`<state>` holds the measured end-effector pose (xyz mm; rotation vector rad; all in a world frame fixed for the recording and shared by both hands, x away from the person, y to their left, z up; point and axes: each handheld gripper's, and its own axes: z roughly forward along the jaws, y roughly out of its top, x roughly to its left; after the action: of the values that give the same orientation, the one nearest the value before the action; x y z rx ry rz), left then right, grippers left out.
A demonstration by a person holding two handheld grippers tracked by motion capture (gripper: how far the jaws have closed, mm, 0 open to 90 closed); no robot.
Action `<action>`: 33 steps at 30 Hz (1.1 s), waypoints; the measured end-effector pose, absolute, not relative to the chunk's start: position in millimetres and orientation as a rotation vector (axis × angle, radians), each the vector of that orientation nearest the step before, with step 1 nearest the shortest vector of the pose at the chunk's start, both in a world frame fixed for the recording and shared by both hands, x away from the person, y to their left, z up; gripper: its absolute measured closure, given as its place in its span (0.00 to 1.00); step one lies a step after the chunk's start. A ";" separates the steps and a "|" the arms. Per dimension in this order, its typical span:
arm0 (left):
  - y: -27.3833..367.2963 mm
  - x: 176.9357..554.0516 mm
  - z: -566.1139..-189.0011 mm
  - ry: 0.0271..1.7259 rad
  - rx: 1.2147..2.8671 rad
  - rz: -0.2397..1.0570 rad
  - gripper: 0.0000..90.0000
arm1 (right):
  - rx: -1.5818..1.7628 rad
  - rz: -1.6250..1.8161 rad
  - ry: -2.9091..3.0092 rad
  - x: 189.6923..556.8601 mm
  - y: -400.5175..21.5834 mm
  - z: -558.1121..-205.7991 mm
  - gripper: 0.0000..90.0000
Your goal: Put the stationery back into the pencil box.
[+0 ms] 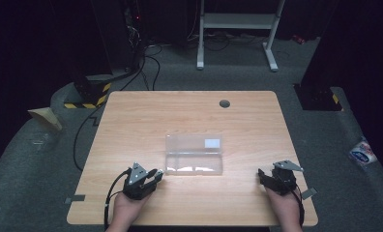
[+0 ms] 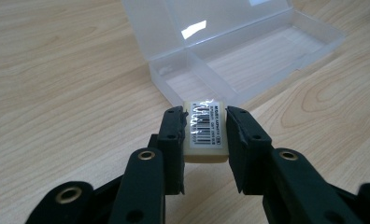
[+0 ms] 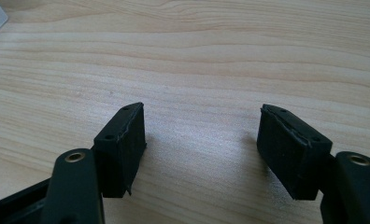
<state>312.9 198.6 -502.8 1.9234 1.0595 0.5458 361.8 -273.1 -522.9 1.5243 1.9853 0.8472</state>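
Eraser, small, cream-coloured, rectangular, with a barcode label (image 2: pixel 205 131), sits clamped between the jaws of the left tool (image 1: pixel 142 181), just short of the near left corner of the clear plastic hinged box (image 1: pixel 194 154). That box lies open mid-tabletop (image 1: pixel 131 116), its lid tipped back and its tray apparently bare. The right tool (image 1: pixel 278 179) rests well to the box's right, jaws spread wide with nothing between them. Judging by this, pickup is done; placing the eraser inside and perhaps closing the lid remain.
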 end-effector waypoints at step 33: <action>172.0 348.6 -490.9 1.024 1.896 0.565 0.76 | 1.512 0.848 1.990 362.0 -273.4 -523.1 0.36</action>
<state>348.6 172.0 -490.9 1.8957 1.0239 0.5653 362.0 -273.4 -523.1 1.5122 1.9897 0.8482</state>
